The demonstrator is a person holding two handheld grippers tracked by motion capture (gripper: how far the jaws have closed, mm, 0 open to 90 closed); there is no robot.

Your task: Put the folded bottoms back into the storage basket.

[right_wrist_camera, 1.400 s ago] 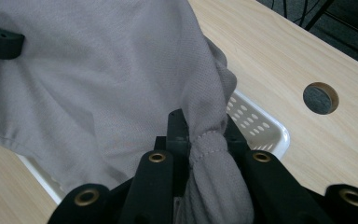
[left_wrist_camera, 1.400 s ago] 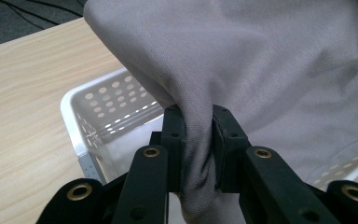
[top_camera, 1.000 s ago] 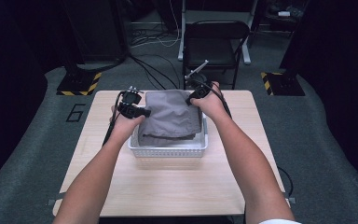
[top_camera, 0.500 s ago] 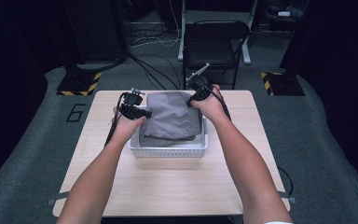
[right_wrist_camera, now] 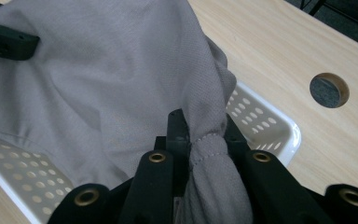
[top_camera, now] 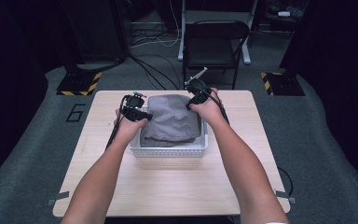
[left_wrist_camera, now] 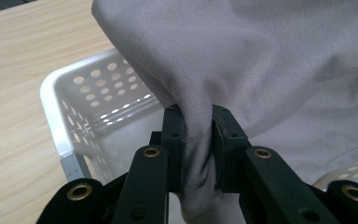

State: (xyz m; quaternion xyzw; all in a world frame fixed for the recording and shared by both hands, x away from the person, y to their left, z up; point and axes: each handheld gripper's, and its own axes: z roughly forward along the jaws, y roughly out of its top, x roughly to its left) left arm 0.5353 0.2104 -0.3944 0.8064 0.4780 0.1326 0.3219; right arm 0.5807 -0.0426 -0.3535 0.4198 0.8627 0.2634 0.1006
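Beneath both grippers' jaws lies the wooden table (top_camera: 168, 186), bearing a white perforated basket (left_wrist_camera: 81, 100). Between them a grey cloth (top_camera: 172, 119) drapes over it, the left gripper (left_wrist_camera: 196, 135) pinching one edge, the right gripper (right_wrist_camera: 204, 140) clamping a stitched hem.

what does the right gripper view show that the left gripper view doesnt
Right gripper view alone: a round hole in the light wooden table, a stitched hem on the bunched fabric between its jaws, and a black part of the other gripper at upper left. Left gripper view alone: the rounded corner of the white perforated plastic basket, with open basket floor beneath the lifted cloth. Both share: the grey fabric garment pinched between two black jaws, the basket's perforated wall, and the wooden tabletop.
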